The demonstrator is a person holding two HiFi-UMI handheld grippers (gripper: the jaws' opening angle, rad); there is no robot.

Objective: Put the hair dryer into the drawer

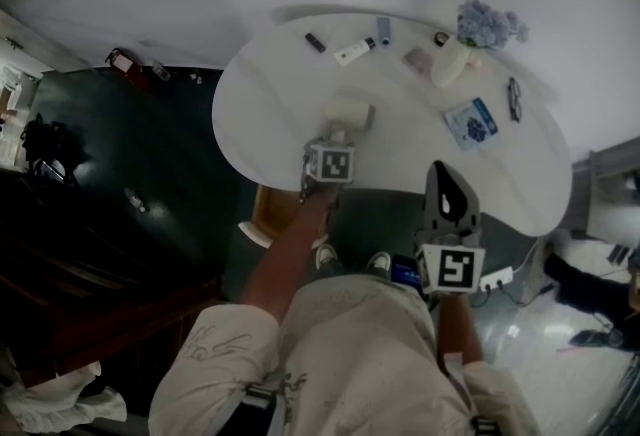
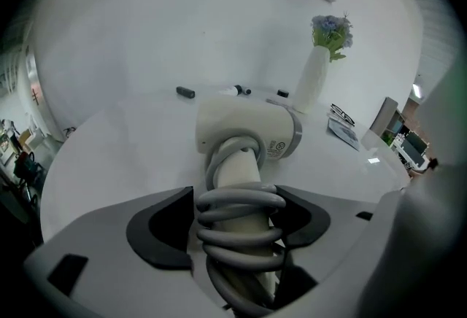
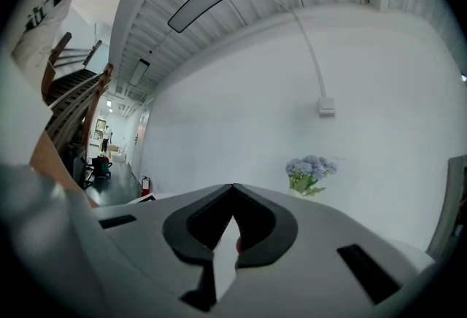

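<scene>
The white hair dryer (image 1: 348, 112) lies on the round white table (image 1: 270, 114), its grey cord coiled round the handle. My left gripper (image 1: 337, 136) reaches down over the table's near edge to it. In the left gripper view the coiled handle (image 2: 239, 218) runs between the jaws of the left gripper (image 2: 237, 201). They stand wide apart and flank the coil closely, and the dryer's body (image 2: 244, 130) lies beyond them. My right gripper (image 1: 440, 169) hovers near the table's front edge, shut and empty; its tips (image 3: 233, 189) meet. What looks like an open wood-lined drawer (image 1: 262, 212) juts out below the table edge.
A white vase with blue flowers (image 1: 455, 59) stands at the table's far right, with glasses (image 1: 514, 99) and a blue booklet (image 1: 472, 121) near it. A black marker (image 1: 315, 42) and a white tube (image 1: 355, 51) lie along the far edge. A power strip (image 1: 497, 277) lies on the floor.
</scene>
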